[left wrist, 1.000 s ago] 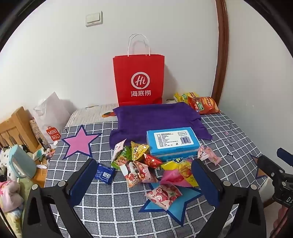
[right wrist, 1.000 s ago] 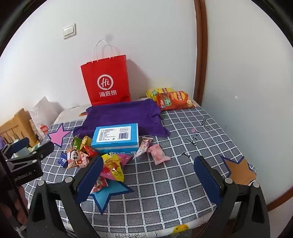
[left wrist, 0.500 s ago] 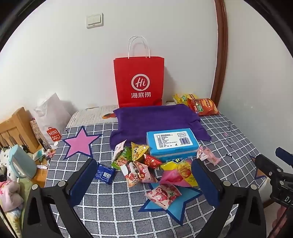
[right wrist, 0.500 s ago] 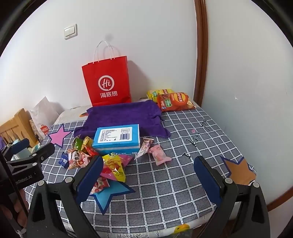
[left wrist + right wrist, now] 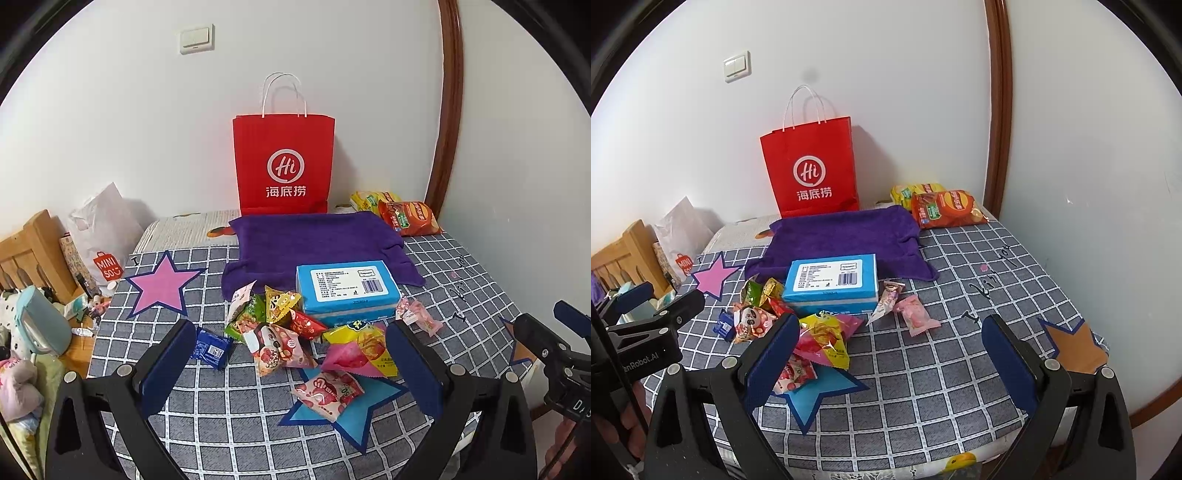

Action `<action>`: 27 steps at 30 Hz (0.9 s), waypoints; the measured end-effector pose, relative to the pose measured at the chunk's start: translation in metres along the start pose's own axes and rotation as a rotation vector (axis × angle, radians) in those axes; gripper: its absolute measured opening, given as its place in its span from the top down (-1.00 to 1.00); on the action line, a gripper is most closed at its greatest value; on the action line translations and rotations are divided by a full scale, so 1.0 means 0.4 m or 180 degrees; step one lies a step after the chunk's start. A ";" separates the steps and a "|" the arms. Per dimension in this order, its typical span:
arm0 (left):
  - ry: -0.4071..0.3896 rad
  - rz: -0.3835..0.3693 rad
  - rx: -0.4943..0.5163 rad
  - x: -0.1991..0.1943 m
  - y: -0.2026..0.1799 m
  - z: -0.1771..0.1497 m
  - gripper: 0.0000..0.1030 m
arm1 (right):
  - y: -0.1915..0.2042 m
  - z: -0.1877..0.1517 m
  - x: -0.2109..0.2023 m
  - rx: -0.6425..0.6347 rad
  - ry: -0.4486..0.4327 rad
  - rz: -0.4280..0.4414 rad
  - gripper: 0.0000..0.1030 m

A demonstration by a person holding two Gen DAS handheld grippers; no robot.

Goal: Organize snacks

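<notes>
Barely anything is shifting since a second ago: both views are creeping slightly closer and lower, the snacks lying as before. Nearest, the left tool (image 5: 291,363) and right tool (image 5: 890,356) are hanging wide and empty above the bed (image 5: 960,332). Beyond them, the snack pile (image 5: 295,332) is waiting beside the blue box (image 5: 347,291). Sorting is apparently just starting; next, one tool needs lowering onto a single packet.
</notes>
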State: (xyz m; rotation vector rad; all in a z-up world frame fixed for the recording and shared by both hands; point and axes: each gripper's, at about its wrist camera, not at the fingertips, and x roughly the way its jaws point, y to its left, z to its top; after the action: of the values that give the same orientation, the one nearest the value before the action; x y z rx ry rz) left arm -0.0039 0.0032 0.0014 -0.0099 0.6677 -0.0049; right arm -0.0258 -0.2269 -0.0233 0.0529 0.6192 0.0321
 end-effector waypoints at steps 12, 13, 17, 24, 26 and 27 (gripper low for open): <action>-0.0011 0.0009 -0.0019 -0.005 0.006 0.001 -0.99 | 0.008 0.003 -0.006 -0.0005 -0.0014 0.0007 -0.90; -0.0010 0.0015 -0.0018 -0.006 0.006 0.001 -0.99 | 0.007 0.004 -0.006 -0.0005 -0.0015 0.0012 -0.90; -0.0013 0.0007 -0.0023 -0.006 0.007 0.000 -0.99 | 0.007 0.004 -0.006 -0.0003 -0.0020 0.0018 -0.90; -0.0016 0.0007 -0.0020 -0.007 0.007 0.001 -0.99 | 0.006 0.007 -0.006 0.0000 -0.0017 0.0018 -0.90; -0.0017 0.0004 -0.0020 -0.007 0.006 0.001 -0.99 | 0.006 0.005 -0.006 0.0006 -0.0018 0.0023 -0.90; -0.0018 0.0000 -0.0020 -0.008 0.006 0.001 -0.99 | 0.005 0.004 -0.006 0.0006 -0.0020 0.0024 -0.90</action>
State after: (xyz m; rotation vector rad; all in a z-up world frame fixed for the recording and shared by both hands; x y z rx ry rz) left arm -0.0061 0.0056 0.0037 -0.0160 0.6621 -0.0028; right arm -0.0269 -0.2250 -0.0204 0.0572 0.6127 0.0385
